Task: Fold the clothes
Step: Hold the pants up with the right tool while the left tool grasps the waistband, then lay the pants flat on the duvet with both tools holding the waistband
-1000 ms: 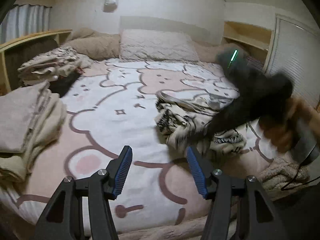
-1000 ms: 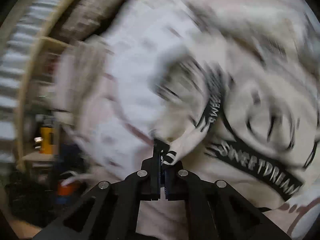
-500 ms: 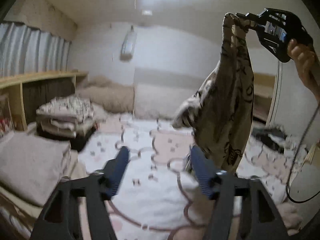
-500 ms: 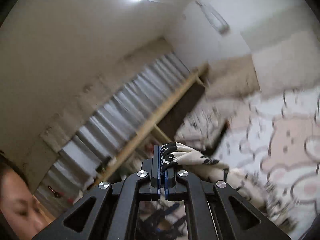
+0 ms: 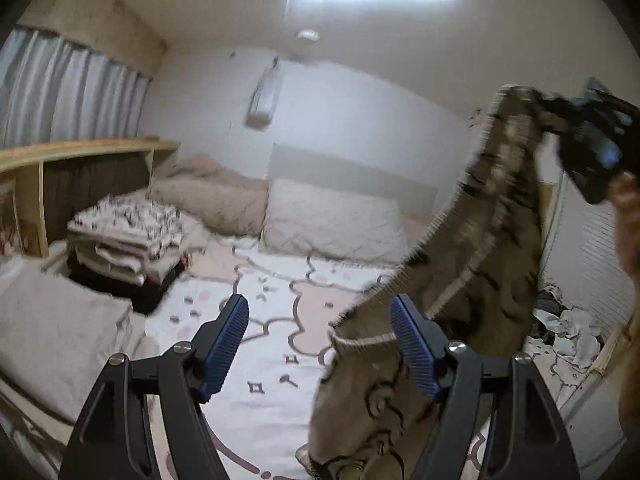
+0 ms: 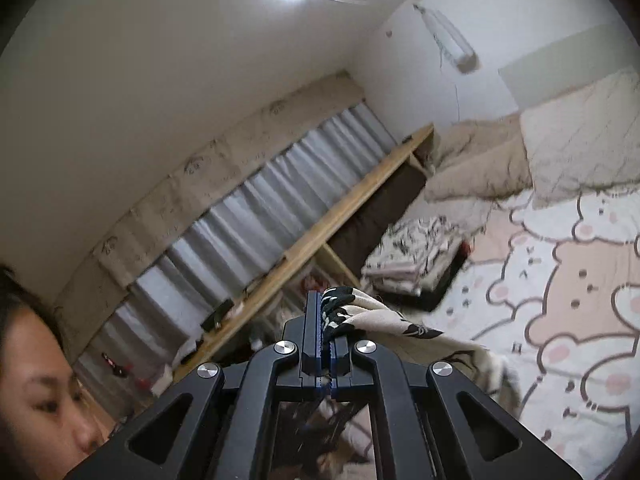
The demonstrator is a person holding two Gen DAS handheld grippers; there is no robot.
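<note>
A cream garment with black print (image 5: pixel 492 240) hangs in the air over the bed (image 5: pixel 272 360). My right gripper (image 5: pixel 560 120) is at the upper right of the left wrist view, shut on the garment's top edge. In the right wrist view its jaws (image 6: pixel 326 320) pinch the printed cloth (image 6: pixel 400 328), which drapes away to the right. My left gripper (image 5: pixel 320 312) stands open low in front of the garment. The cloth's lower part hangs behind its right finger (image 5: pixel 412 344) and reaches partly into the gap, with no pad pressing on it.
A stack of folded clothes (image 5: pixel 124 236) sits at the bed's left side, with a folded beige pile (image 5: pixel 52 328) nearer. Pillows (image 5: pixel 332 224) lie at the head, and a wooden shelf (image 5: pixel 80 152) runs under the curtain. Clutter (image 5: pixel 568 320) lies right. A person's face (image 6: pixel 36 392) is close by.
The right gripper has lifted the garment off the bed and high into the air. The left gripper has risen, its jaws have widened, and the hanging cloth now reaches its right finger.
</note>
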